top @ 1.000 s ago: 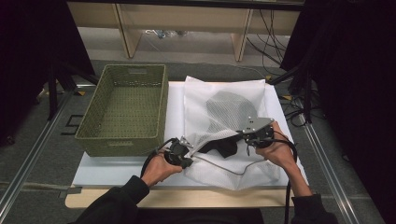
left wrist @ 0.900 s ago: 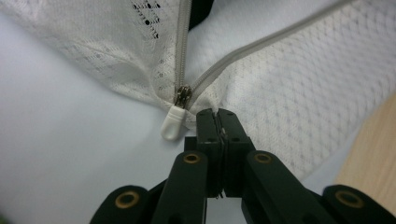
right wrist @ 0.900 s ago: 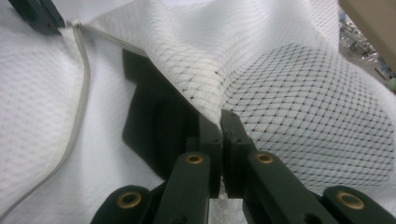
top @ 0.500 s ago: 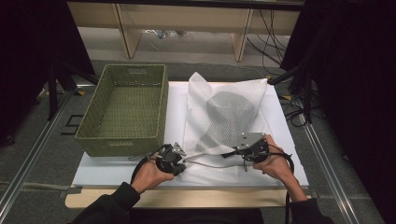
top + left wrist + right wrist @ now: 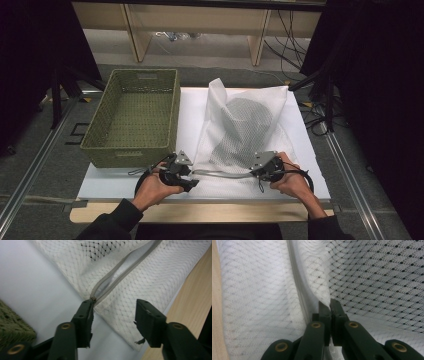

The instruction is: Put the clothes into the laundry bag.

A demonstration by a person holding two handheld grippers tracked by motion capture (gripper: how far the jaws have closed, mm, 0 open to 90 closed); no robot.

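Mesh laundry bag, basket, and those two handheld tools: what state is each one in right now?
Mesh laundry bag: flat on the table, dark item inside.
Zipper: closed, pull at the left end.
Wicker basket: empty, upright.
Left gripper: open, just released.
Right gripper: pinching the bag's mesh.

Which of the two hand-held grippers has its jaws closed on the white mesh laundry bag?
The right hand-held gripper: its jaws pinch the white mesh laundry bag. The left hand-held gripper stands open at the zipper pull.

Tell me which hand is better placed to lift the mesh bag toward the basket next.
Right, probably. The right gripper is shut on the mesh bag, while the left gripper stands open by the zipper, gripping nothing, though nearer the basket.
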